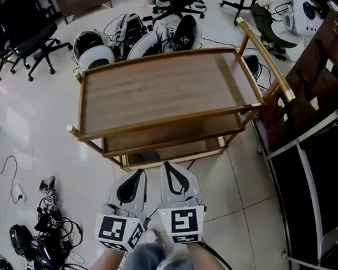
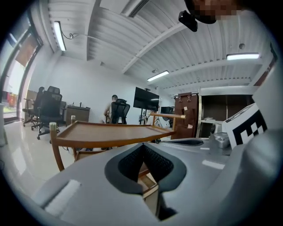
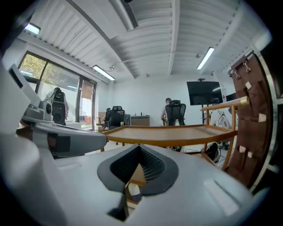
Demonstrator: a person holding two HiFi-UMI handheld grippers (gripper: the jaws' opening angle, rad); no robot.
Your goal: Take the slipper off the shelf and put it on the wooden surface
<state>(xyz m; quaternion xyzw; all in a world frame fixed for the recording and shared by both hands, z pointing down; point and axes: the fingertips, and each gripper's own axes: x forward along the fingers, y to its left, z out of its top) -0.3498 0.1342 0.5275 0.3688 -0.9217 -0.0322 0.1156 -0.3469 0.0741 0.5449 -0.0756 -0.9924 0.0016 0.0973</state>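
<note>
Left gripper: our left gripper [image 1: 138, 176] was held low and near, in front of the cart, with its jaws pressed together and nothing between them.
Right gripper: our right gripper [image 1: 172, 172], just beside the left one, also had its jaws pressed together on nothing.
Wooden surface: the top tray [image 1: 162, 98] of the wooden cart lay bare just beyond both grippers.
Slipper: we could not make it out for certain. A dark shape [image 1: 145, 157] sat on the cart's lowest tier, and a pale object [image 1: 334, 236] sat in the dark shelf unit [image 1: 316, 183] at the right. Either could have been it, and both were too small to tell.
Handling: we judged a slipper to be light, soft and bendy, not fragile, and likely to flop if taken by one end.
Where to grip: we judged the best hold to be across the strap, or on the sole's edge near its middle, so it would hang level.
Risk: we expected a smooth foam sole could slide out of a shallow pinch, so the jaws would need to open first and bite deep.
</note>
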